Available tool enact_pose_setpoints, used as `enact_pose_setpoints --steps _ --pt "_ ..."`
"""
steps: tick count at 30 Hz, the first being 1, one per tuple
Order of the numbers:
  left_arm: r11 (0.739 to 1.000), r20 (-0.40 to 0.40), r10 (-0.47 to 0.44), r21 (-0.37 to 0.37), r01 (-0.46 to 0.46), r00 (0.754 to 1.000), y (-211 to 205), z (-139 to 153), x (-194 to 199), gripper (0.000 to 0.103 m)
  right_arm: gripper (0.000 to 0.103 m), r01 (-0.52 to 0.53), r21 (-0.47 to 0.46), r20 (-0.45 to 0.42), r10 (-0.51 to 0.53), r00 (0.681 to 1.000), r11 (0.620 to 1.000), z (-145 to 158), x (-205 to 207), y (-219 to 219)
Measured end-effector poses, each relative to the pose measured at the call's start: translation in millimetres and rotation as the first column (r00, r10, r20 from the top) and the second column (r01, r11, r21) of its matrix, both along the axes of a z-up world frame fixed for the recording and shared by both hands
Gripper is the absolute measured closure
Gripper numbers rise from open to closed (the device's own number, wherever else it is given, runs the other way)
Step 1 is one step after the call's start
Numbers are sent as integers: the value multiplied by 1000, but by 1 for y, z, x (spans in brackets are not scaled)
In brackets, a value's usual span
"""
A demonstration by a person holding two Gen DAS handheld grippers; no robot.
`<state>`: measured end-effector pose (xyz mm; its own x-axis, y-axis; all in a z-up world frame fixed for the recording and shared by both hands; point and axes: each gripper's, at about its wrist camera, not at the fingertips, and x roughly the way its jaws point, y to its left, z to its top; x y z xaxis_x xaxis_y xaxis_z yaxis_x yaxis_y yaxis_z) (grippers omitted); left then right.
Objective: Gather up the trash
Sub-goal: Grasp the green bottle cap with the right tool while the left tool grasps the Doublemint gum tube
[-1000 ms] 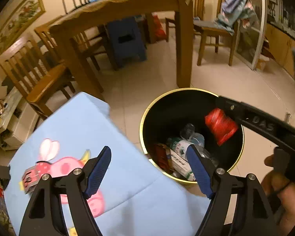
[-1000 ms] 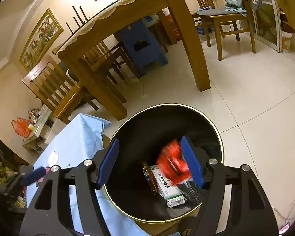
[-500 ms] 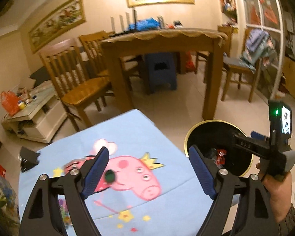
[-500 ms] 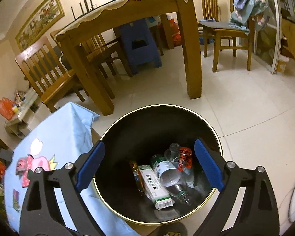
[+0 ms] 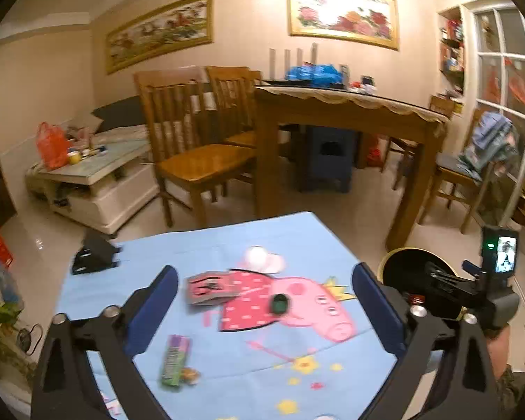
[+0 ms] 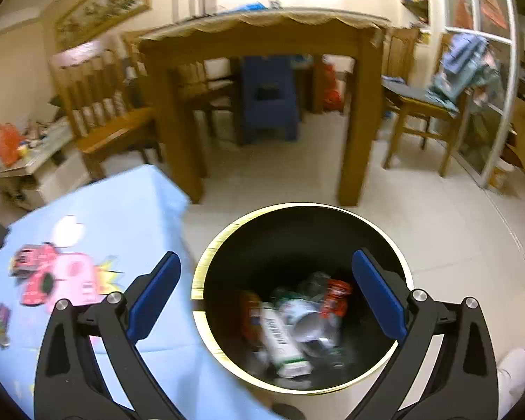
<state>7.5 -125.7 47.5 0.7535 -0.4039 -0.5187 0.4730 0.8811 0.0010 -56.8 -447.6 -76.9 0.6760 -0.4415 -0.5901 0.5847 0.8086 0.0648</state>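
Observation:
My left gripper [image 5: 264, 311] is open and empty above the low table with the blue cartoon cloth [image 5: 227, 245]. On the cloth lie a small grey-pink box [image 5: 209, 287], a dark green bottle cap [image 5: 280, 304] and a green-purple candy wrapper [image 5: 173, 362]. My right gripper [image 6: 264, 297] is open and empty above the black trash bin with a gold rim [image 6: 206, 262], which also shows in the left wrist view [image 5: 395, 257]. The bin holds a red wrapper [image 6: 336, 297], a white carton [image 6: 280, 339], a can and bottles.
A black object [image 5: 92, 255] sits at the cloth's far left corner. A wooden dining table [image 5: 339, 112], wooden chairs [image 5: 192, 154] and a blue stool [image 5: 329, 157] stand behind. A white low cabinet [image 5: 94, 182] is at the left. Tiled floor surrounds the bin.
The red wrapper dropped from my right gripper into the bin and the gripper opened wider. My left gripper swung left from the bin to over the cloth and its trash.

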Motion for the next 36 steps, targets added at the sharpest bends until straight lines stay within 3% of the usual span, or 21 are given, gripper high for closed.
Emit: enact_pose_setpoints --steps 3,8,11,14,18,19,20,22,29,36 --pt "997 -35 76 16 -76 996 38 -17 20 7 6 -151 23 24 150 988 988 6 18 47" --pt "964 -190 260 99 -245 947 118 -68 72 7 6 -440 67 -75 444 893 895 2 84 138" --pt "947 -228 318 124 -297 920 150 -88 84 7 6 -517 90 -148 525 838 851 -4 125 177" --pt "945 -258 326 128 -302 909 162 -98 87 7 10 -529 72 -225 531 817 845 -18 160 200" --pt "950 -287 308 134 -281 907 165 -112 89 7 43 -505 156 -311 527 791 849 -50 186 200" --pt "952 -292 303 137 -274 907 164 -116 89 7 46 -492 165 -328 518 790 855 -56 188 201" --pt "955 -303 292 137 -261 907 162 -120 92 7 48 -485 197 -313 523 792 852 -61 187 197" --pt "962 -322 269 135 -238 907 159 -127 96 7 69 -497 240 -268 549 792 834 -61 181 192" --pt "982 -430 187 118 -150 883 139 -152 113 7 71 -566 266 -170 616 769 780 -41 143 175" --pt "986 -438 131 147 -73 889 99 -158 113 7 71 -570 290 -71 611 788 769 -30 120 140"
